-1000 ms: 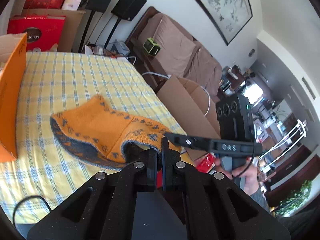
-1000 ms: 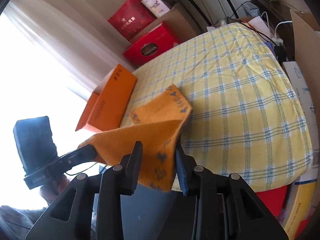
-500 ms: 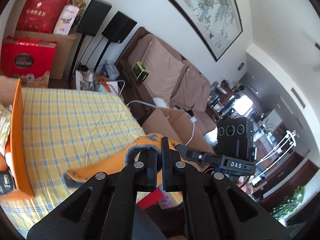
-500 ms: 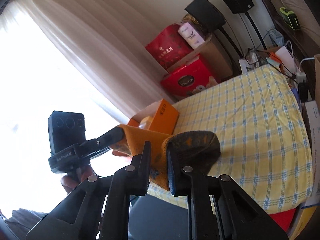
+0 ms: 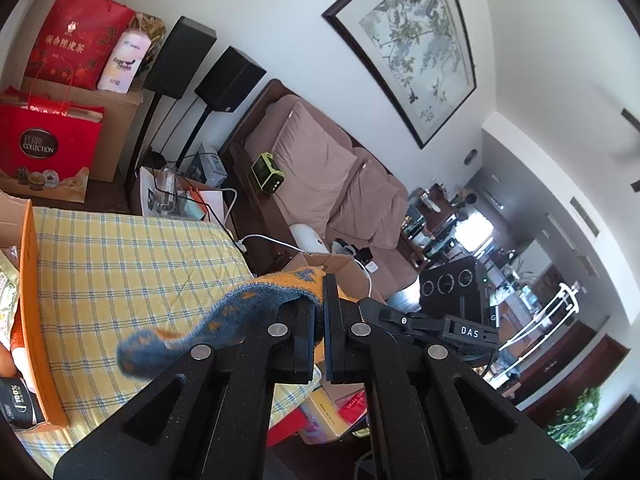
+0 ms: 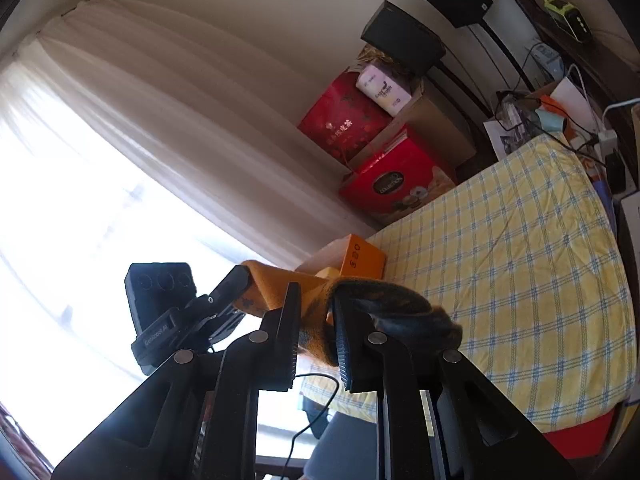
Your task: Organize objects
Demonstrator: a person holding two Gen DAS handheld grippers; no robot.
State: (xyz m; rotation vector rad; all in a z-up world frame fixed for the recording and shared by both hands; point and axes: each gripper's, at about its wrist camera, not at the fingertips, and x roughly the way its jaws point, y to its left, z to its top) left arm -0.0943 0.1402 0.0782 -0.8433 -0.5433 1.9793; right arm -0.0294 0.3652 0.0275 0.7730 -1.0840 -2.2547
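Observation:
An orange knitted cloth (image 5: pixel 240 312) with a blue-grey underside hangs in the air above the yellow checked bed cover (image 5: pixel 120 264). My left gripper (image 5: pixel 320 300) is shut on one edge of it. My right gripper (image 6: pixel 316 300) has the cloth (image 6: pixel 280 284) bunched between its pads, and its jaws are opening slightly. The two grippers stand close together, tips almost meeting; the other device shows in each view, the right gripper (image 5: pixel 372 308) and the left gripper (image 6: pixel 240 278). An open orange box (image 5: pixel 32 300) with packets inside sits at the bed's left edge, also the orange box (image 6: pixel 360 260).
Red gift bags (image 5: pixel 44 148) and cardboard boxes stand past the bed's far end, beside two black speakers (image 5: pixel 228 80) on stands. A brown sofa (image 5: pixel 320 168) and an open cardboard carton (image 5: pixel 344 268) lie to the right. A bright curtained window (image 6: pixel 120 160) is on the left.
Both grippers have risen and carried the cloth up off the bed. It lay partly spread on the cover; now it hangs folded between the two grippers.

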